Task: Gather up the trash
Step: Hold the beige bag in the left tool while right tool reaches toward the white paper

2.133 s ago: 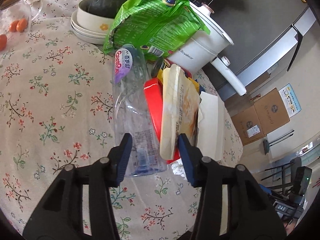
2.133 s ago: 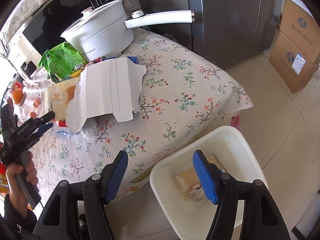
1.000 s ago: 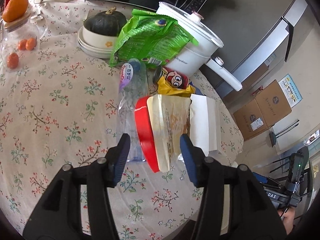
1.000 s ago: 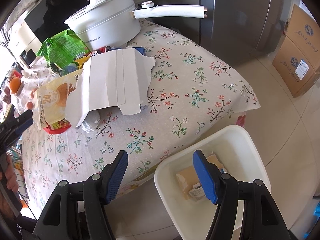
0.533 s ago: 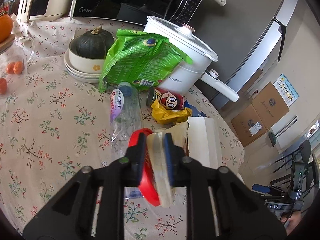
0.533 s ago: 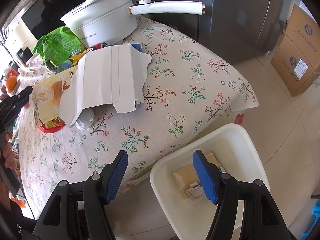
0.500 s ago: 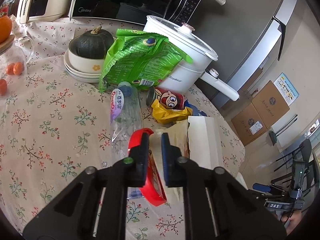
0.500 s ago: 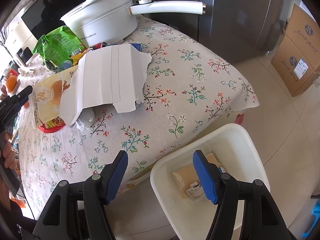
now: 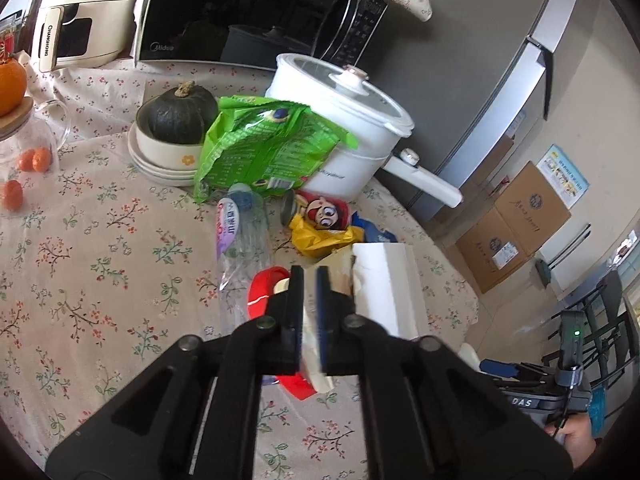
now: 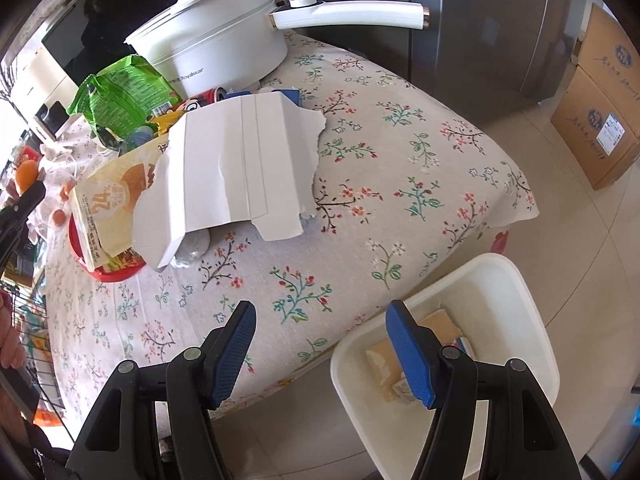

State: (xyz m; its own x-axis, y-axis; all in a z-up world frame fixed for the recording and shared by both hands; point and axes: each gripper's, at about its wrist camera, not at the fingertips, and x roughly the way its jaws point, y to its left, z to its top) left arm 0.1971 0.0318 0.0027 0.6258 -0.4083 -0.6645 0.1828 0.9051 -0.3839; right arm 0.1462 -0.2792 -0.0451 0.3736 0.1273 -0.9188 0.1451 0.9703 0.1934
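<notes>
The left gripper point(image 9: 309, 280), low centre of the left wrist frame, is clamped on the near edge of a cream snack bag point(image 9: 316, 364), its blue pads pressed nearly together with only the thin film between them. The bite sits at the bag's rim, probably because that edge overhangs the red bowl point(image 9: 264, 292) beneath and offers the only thin lip to pinch. In the right wrist frame the same bag point(image 10: 114, 208) lies at left of centre, half under a torn white card point(image 10: 240, 168) that drapes over it, so lifting the bag looks likely to drag the card along.

The right gripper point(image 10: 322, 354) hangs at the bottom of its frame with jaws wide apart and nothing between them, just above the table edge and the white bin point(image 10: 496, 280) at lower right. Held there, it seems ready to steady the bin or take the next piece. The bin stands on the floor close against the table corner, a short carry from the pile, and already holds some paper scraps.

More trash waits beyond the left gripper: a crushed clear bottle point(image 9: 242, 248) lying left of the bowl, a yellow wrapper point(image 9: 320, 236) and a can point(image 9: 320, 210) above centre, and a green bag point(image 9: 260, 148) leaning on the white pot point(image 9: 352, 136).
</notes>
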